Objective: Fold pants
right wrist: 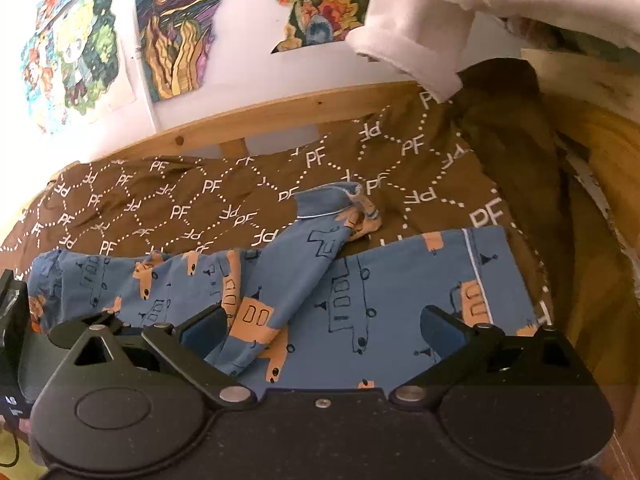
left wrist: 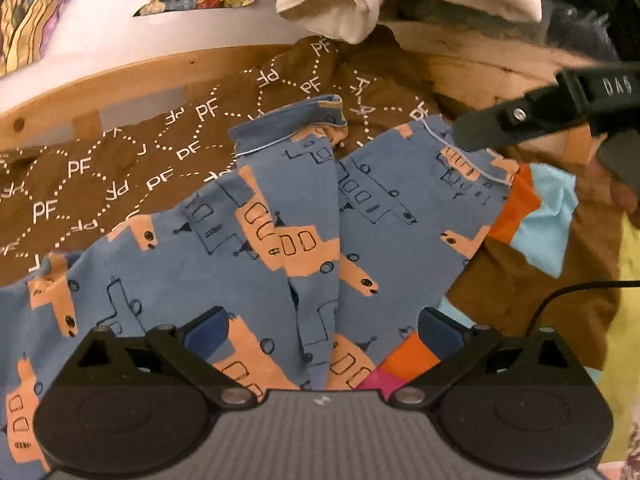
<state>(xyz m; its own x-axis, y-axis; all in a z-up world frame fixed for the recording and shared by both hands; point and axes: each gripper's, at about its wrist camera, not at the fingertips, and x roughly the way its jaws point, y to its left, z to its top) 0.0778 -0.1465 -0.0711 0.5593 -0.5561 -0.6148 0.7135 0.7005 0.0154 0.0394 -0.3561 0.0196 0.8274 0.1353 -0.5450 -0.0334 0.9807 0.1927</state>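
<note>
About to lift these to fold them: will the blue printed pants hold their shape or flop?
The blue pants will probably flop: one leg already lies twisted and creased. They look thin, so likely light. On the brown sheet they may drag rather than slide.

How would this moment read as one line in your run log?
task: fold pants | left gripper: open, empty | right gripper: open, empty | blue pants: lying rumpled on brown sheet
</note>
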